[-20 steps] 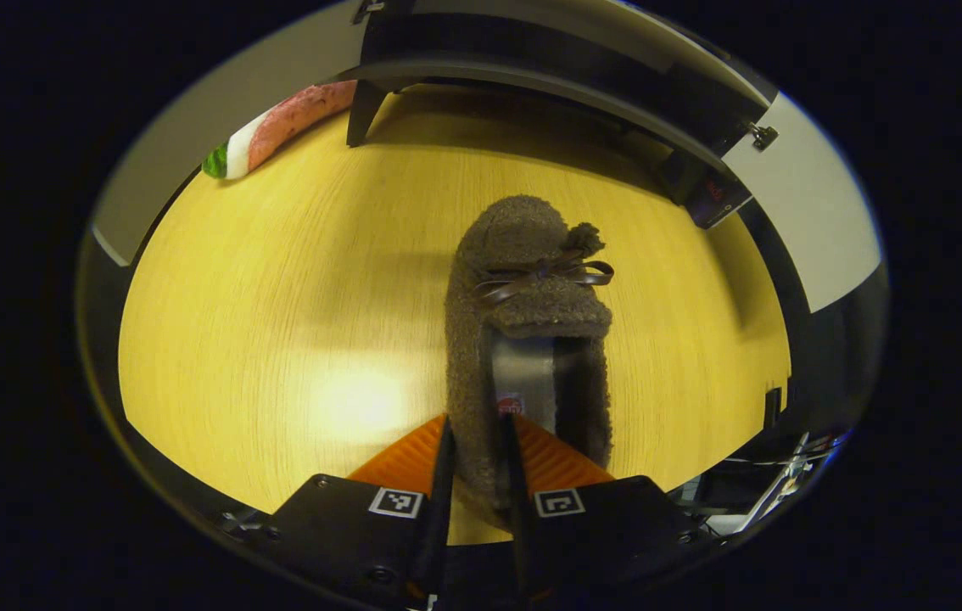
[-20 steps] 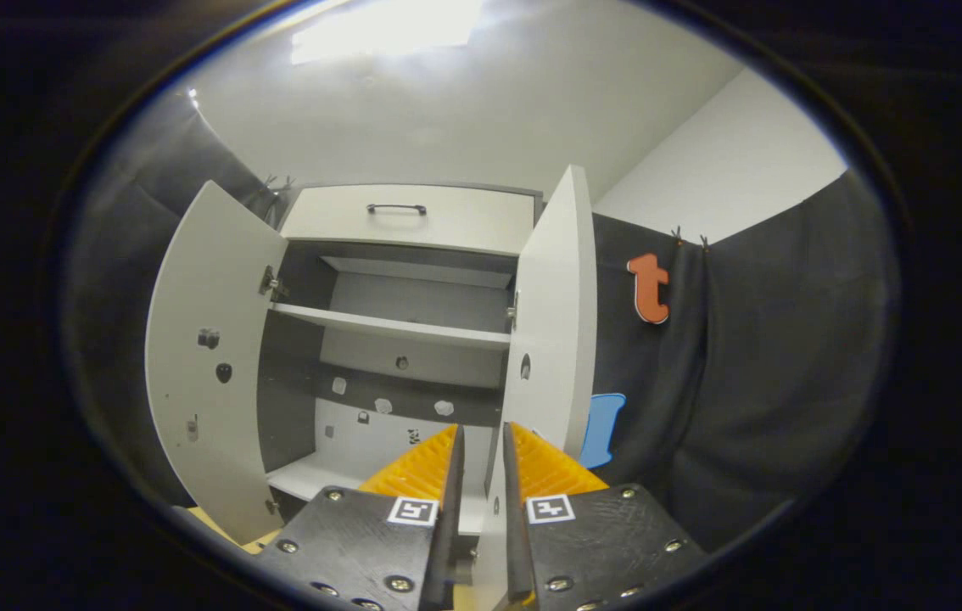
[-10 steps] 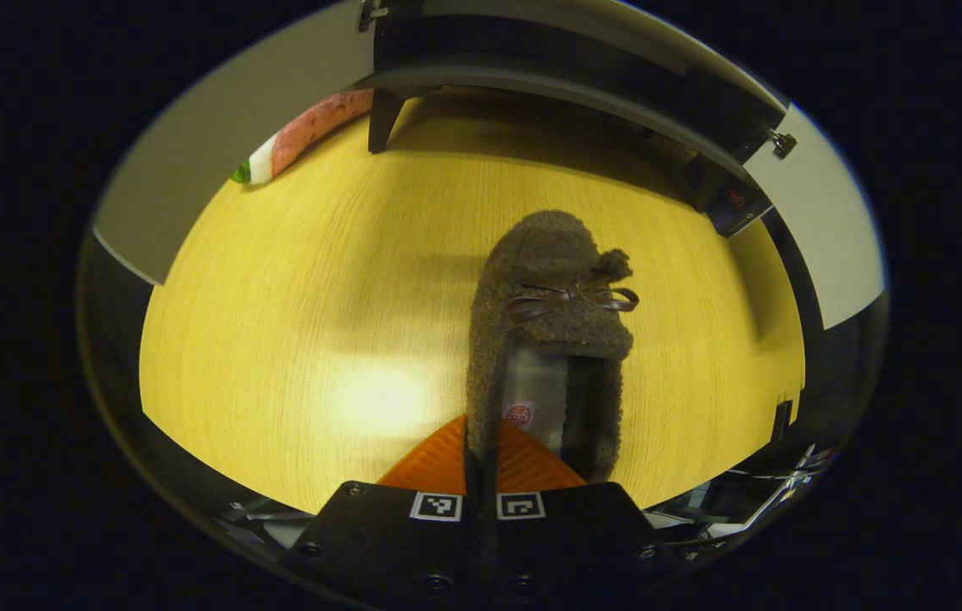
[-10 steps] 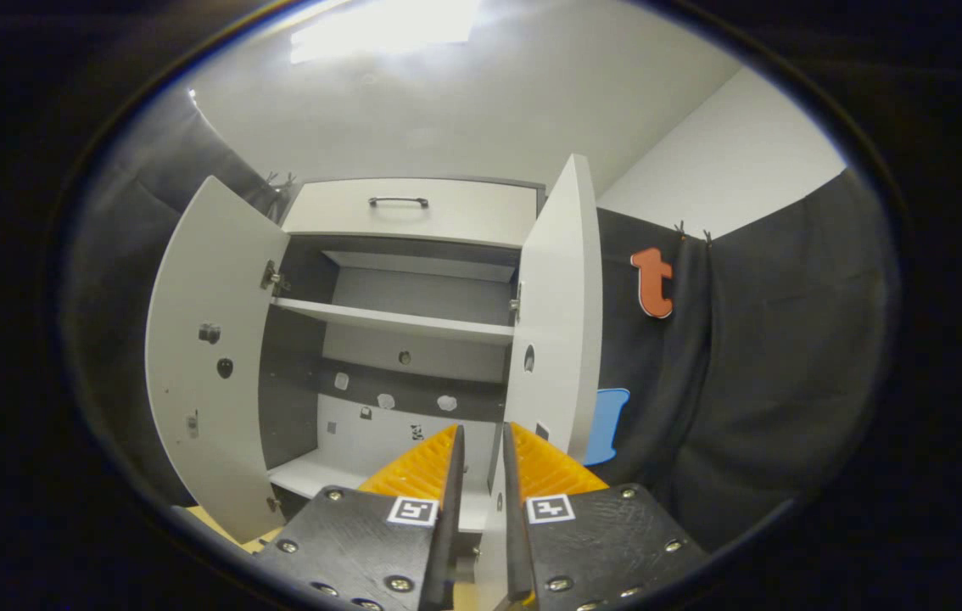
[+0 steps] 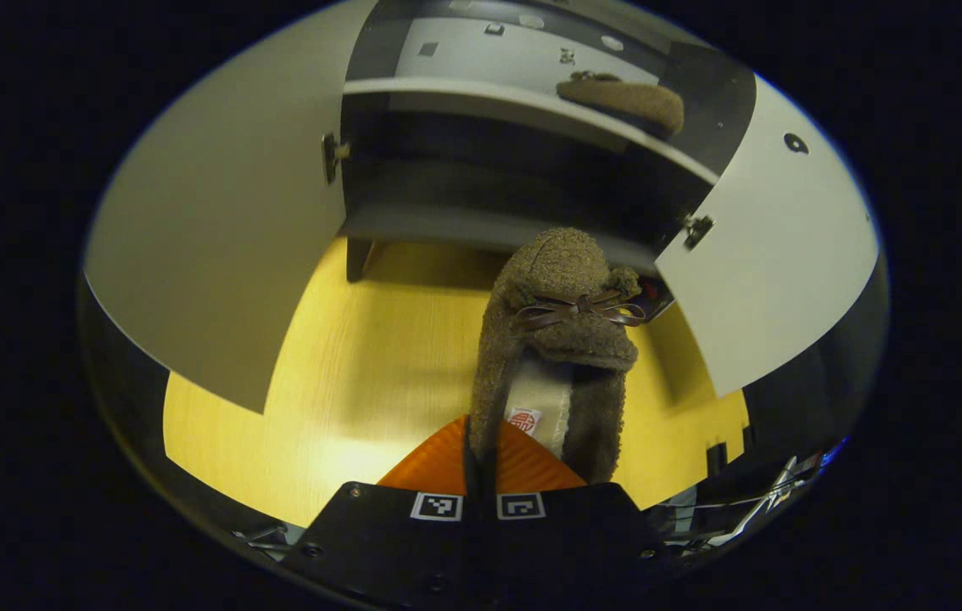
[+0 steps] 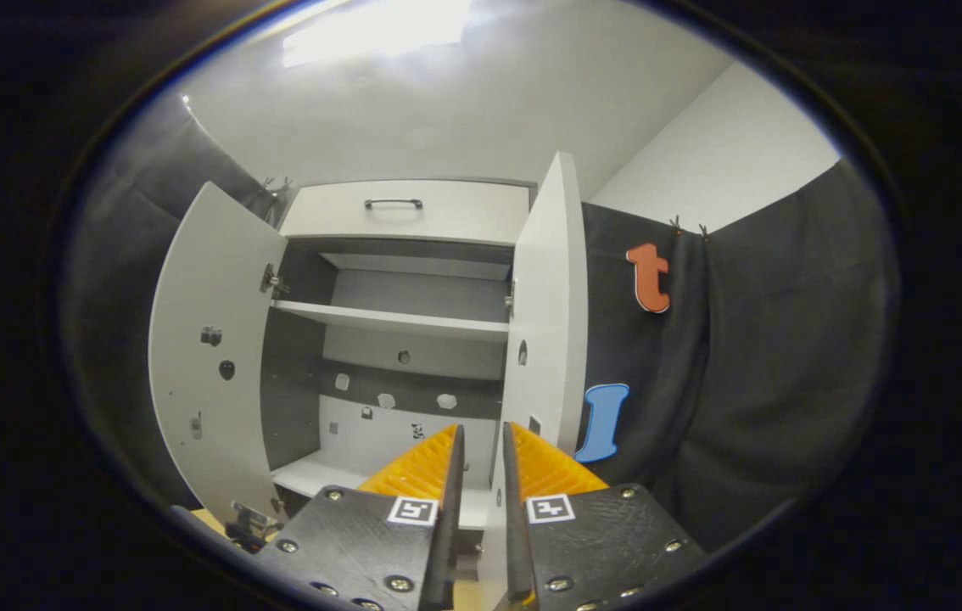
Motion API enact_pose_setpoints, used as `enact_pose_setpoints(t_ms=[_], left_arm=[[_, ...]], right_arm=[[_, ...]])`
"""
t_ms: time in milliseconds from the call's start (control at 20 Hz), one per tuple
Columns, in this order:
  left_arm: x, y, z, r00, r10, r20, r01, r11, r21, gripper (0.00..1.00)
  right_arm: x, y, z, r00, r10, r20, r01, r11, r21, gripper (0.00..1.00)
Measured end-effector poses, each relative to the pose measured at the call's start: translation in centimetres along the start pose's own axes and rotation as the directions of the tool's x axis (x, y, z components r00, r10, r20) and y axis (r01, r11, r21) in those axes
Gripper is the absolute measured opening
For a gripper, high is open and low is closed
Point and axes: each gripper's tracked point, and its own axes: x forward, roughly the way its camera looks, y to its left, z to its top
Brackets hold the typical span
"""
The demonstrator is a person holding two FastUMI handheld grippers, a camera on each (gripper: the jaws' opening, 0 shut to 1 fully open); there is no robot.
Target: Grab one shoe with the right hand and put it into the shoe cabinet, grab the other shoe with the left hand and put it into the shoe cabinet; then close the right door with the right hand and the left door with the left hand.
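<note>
- Left gripper view: left gripper (image 5: 479, 433) has its jaws pressed together on the near heel-side rim of the brown fuzzy shoe (image 5: 562, 339). Pinching the rim lets the shoe hang clear of the yellow wood floor (image 5: 362, 373) for carrying.
- The shoe's long axis runs near-to-far, toe with bow pointing away at the shoe cabinet (image 5: 523, 161), opening facing up. Judged: toe-first suits sliding it onto a shelf.
- The other shoe (image 5: 625, 98) already lies on the cabinet shelf, far right side, long axis roughly left-right.
- Both doors stand wide: left door (image 5: 218, 246), right door (image 5: 774, 246), leaving the opening free.
- Right gripper view: right gripper (image 6: 481, 458) jaws a narrow gap apart, holding nothing.
- It sits near the right door's (image 6: 545, 314) edge, probably waiting to shut it. The upper shelf (image 6: 388, 321) is bare.
</note>
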Motion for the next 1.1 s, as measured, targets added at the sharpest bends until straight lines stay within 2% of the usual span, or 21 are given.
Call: enact_pose_setpoints(t_ms=[250,550,700,850,1100], left_arm=[[0.8,-0.1,0.0,0.982,-0.061,0.177,0.057,0.998,0.024,0.01],[3.8,0.3,-0.2,0.924,-0.115,0.364,0.109,0.993,0.037,0.01],[3.9,0.2,-0.1,0.903,-0.094,0.42,0.087,0.996,0.034,0.0],[3.9,0.1,0.0,0.895,-0.061,0.443,0.062,0.998,0.013,0.0],[3.1,-0.1,-0.4,0.909,0.012,0.416,0.009,0.999,-0.047,0.0]], right_arm=[[-0.3,-0.8,-0.2,1.0,-0.011,0.002,0.011,0.999,0.031,0.23],[-0.8,-2.1,-0.1,0.999,-0.032,0.011,0.031,0.997,0.064,0.24],[-0.8,-2.5,-0.2,0.999,-0.043,0.01,0.043,0.997,0.064,0.23],[-1.1,-2.9,-0.1,0.998,-0.066,0.008,0.065,0.996,0.066,0.23],[-2.1,-4.3,-0.5,0.994,-0.112,0.002,0.111,0.993,0.05,0.24]])
